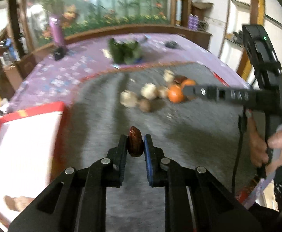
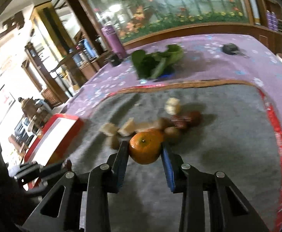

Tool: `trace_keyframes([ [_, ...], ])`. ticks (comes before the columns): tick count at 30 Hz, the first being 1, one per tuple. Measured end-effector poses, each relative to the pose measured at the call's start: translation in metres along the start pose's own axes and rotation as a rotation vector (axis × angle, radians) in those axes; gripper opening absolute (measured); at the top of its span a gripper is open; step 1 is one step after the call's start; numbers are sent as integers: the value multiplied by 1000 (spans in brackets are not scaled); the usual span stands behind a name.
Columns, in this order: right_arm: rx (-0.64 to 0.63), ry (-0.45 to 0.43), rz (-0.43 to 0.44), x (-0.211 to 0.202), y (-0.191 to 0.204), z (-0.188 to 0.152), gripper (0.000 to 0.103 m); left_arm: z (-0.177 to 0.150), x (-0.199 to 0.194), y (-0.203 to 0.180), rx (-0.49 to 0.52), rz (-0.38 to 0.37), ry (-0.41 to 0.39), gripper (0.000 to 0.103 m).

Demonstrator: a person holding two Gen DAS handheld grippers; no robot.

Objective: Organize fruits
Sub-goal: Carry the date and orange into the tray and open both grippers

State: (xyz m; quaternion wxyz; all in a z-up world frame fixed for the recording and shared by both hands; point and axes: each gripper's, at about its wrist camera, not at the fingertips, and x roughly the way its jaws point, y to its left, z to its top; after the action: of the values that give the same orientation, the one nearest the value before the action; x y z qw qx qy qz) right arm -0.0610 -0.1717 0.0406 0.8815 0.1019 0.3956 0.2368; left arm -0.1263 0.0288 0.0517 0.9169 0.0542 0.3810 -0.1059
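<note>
— Left gripper [image 1: 135, 145]: what is held?
— A dark brown date [image 1: 134, 142] is clamped between its fingers, low in the frame's centre, above the grey mat [image 1: 189, 135]. A red-rimmed white box [image 1: 25, 135] is seen at lower left.
— And the right gripper [image 2: 145, 150]?
— An orange [image 2: 145, 148] is gripped between its fingers at centre frame, just before the blurred heap of pale fruits [image 2: 125, 128].

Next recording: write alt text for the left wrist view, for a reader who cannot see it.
The left claw grips a glossy dark-brown oval fruit above a grey mat. A red-rimmed white box sits left. Ahead, the right claw reaches an orange round citrus beside blurred pale and brown fruits.
</note>
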Motion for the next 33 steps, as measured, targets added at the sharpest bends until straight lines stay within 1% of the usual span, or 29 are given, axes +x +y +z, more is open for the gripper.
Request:
trace_keyframes([
  [4, -45, 18, 61, 10, 36, 2, 34, -1, -22, 27, -48, 91, -53, 15],
  [12, -149, 45, 144, 33, 110, 1, 34, -13, -48, 85, -151, 236, -111, 15],
  [19, -233, 78, 218, 50, 171, -8, 34, -30, -60, 122, -201, 364, -121, 15],
  [22, -276, 99, 244, 58, 196, -16, 34, -36, -61, 134, -220, 404, -111, 15],
  [27, -327, 134, 260, 68, 224, -33, 34, -48, -59, 148, -237, 451, -90, 15],
  [33, -352, 170, 263, 79, 236, -48, 34, -56, -55, 156, -250, 469, -70, 15],
])
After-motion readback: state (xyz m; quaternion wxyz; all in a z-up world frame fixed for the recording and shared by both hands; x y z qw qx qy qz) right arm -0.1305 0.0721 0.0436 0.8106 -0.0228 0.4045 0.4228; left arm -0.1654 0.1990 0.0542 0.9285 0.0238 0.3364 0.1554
